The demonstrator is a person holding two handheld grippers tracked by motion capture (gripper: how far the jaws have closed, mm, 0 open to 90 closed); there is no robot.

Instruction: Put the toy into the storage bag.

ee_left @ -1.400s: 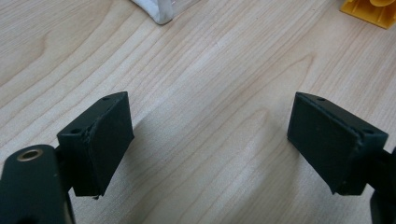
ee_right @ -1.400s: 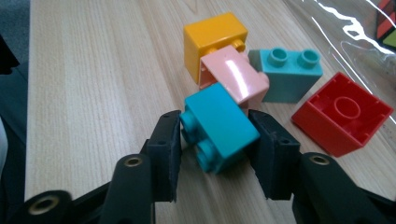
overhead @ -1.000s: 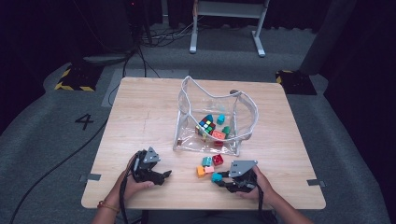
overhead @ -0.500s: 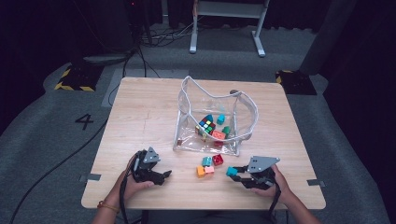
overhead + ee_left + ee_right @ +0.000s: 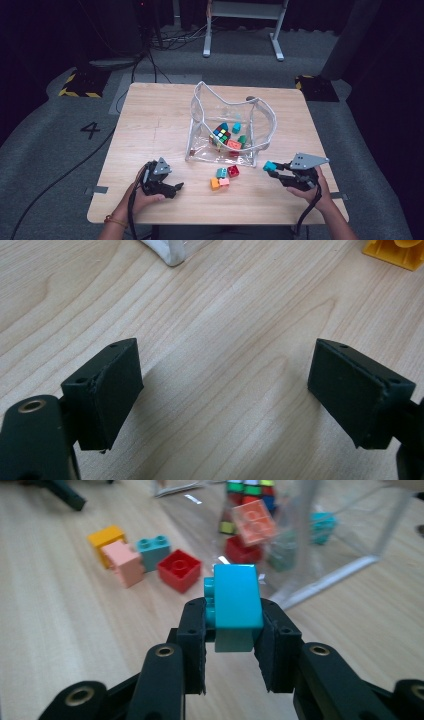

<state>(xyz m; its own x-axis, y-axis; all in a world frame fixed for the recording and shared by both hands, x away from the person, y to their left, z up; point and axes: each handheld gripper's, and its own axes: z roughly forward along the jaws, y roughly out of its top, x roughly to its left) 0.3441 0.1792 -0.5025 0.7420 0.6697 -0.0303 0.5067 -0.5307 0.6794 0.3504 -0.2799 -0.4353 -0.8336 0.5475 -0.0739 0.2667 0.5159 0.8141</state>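
Right gripper view: a turquoise brick (image 5: 234, 597) is pinched between the jaws of the right tool (image 5: 234, 630), lifted off the worktop (image 5: 60, 630). Beyond it, four loose bricks (image 5: 135, 555) and a clear bag (image 5: 320, 525) are seen. The left tool (image 5: 225, 390) is spread wide, low over bare wood.

A light wooden worktop (image 5: 150, 125) stands on grey carpet (image 5: 60, 150) in a dim, dark-walled room. A white "4" (image 5: 92, 130) is marked on the floor off the worktop's left edge. Black-and-yellow hazard tape (image 5: 79, 93) lies beyond the far left corner, with black cables (image 5: 165, 42) nearby. A white metal frame (image 5: 242, 25) stands past the far edge.
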